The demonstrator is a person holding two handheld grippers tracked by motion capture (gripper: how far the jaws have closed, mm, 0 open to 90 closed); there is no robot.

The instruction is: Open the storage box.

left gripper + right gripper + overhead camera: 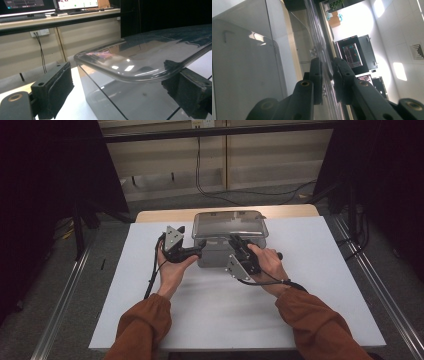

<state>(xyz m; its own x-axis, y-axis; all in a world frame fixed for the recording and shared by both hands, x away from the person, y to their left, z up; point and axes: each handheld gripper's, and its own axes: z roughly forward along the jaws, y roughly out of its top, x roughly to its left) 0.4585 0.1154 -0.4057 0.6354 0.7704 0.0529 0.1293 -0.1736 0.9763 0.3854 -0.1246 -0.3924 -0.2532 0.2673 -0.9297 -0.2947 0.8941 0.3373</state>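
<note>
White paper covers the table (320, 285), where the clear box (220, 255) sits centre-back; the right gripper (239, 245) pinches its lid (227, 224) edge narrowly, the left gripper (196, 253) gapes wide around the corner, so the slick lid could slip free.

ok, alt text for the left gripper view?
The clear lid of a smoky plastic box juts between the left gripper's two open black jaws, one either side of its corner. The box sits on a white table; monitors stand on a desk behind.
</note>
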